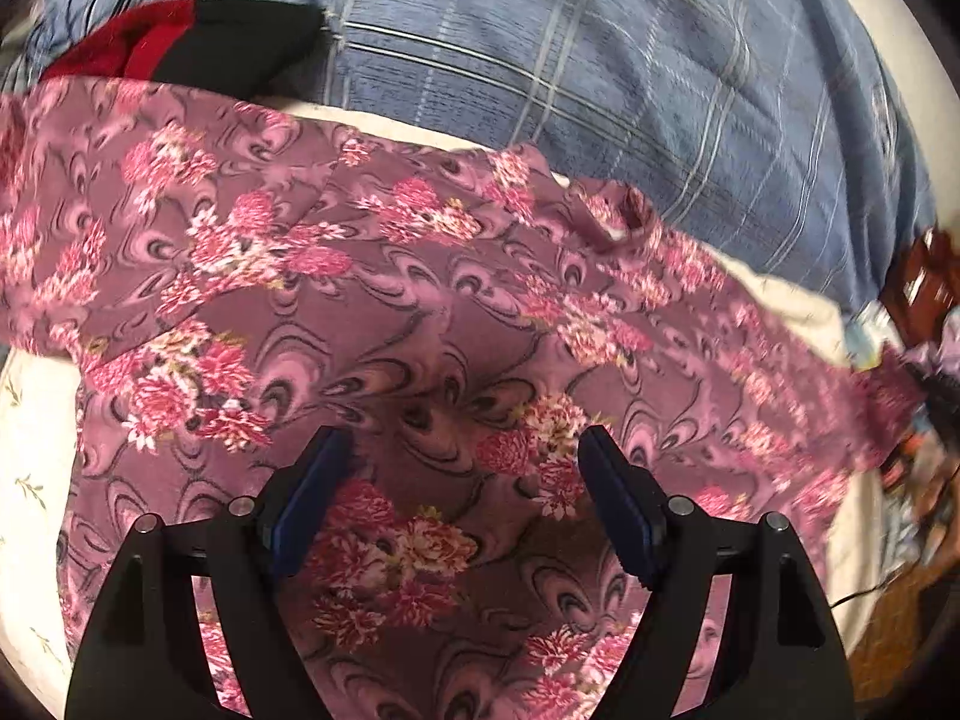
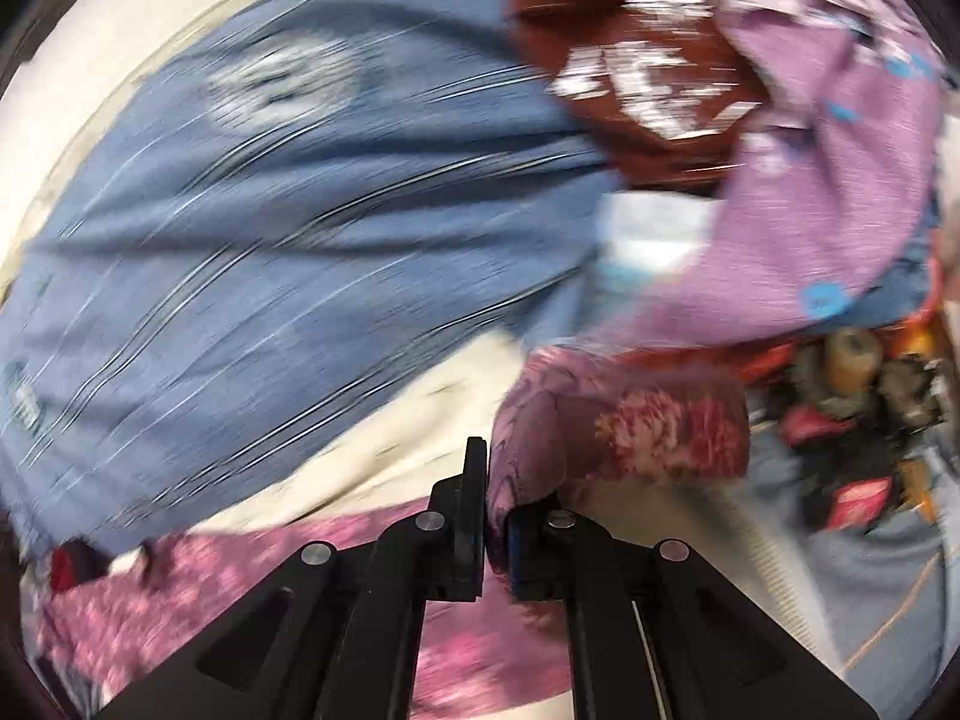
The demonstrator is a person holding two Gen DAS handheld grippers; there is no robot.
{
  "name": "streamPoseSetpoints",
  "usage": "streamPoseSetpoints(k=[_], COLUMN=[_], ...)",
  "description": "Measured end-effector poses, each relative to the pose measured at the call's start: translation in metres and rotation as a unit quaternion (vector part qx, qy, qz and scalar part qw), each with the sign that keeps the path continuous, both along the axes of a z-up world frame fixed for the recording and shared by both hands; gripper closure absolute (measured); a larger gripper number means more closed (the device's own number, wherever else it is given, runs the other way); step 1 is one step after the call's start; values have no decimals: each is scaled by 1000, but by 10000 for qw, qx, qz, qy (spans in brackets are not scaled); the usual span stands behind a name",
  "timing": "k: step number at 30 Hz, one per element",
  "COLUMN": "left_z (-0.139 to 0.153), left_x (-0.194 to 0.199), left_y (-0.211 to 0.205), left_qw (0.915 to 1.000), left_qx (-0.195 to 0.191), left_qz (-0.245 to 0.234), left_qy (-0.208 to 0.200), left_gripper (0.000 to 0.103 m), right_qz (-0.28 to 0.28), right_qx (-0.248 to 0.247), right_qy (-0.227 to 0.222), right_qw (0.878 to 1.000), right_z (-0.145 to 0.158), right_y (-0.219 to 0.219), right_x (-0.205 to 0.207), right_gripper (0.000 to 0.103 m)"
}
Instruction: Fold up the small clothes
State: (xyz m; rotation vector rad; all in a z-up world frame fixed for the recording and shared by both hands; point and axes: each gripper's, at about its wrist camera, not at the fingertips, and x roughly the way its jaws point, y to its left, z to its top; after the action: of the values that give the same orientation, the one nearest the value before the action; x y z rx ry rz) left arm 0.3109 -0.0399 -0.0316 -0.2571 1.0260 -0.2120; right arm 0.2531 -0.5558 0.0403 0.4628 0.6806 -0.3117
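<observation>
A mauve floral garment (image 1: 420, 312) with pink flower clusters lies spread across a cream sheet (image 1: 36, 456). My left gripper (image 1: 465, 450) hovers just above its near part, jaws wide apart, nothing between the blue pads. In the right wrist view, which is smeared by motion, my right gripper (image 2: 495, 480) is shut on a bunched edge of the same floral garment (image 2: 630, 420), and the cloth rises in a fold from between the pads. The rest of that garment (image 2: 180, 588) trails off to the lower left.
A blue plaid blanket (image 1: 600, 60) covers the far side of the bed, also the blue plaid blanket (image 2: 270, 240). A red and black garment (image 1: 198, 42) lies at the back left. A pile of clothes, lilac cloth (image 2: 810, 180) and brown printed cloth (image 2: 630, 60), sits at the right.
</observation>
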Motion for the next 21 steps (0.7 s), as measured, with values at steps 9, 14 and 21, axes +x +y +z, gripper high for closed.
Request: streamPoseSetpoints(k=[9,14,21], left_z=[22,33,38], left_x=[-6,-8,-7], left_y=[18,28,57], left_qw=[9991,9972,9967], left_qx=[314,572,562], left_qz=[85,38,266], left_qy=[-261,-472,-520], left_gripper=[23,23,23], right_qz=[1548,2218,2832], right_qx=[106,126,113], right_qy=[79,209,358], right_qw=[9878,9748,9583], right_z=[-4,-16,-36], right_y=[169,254,352], right_x=[38,53,63], right_gripper=[97,97,97])
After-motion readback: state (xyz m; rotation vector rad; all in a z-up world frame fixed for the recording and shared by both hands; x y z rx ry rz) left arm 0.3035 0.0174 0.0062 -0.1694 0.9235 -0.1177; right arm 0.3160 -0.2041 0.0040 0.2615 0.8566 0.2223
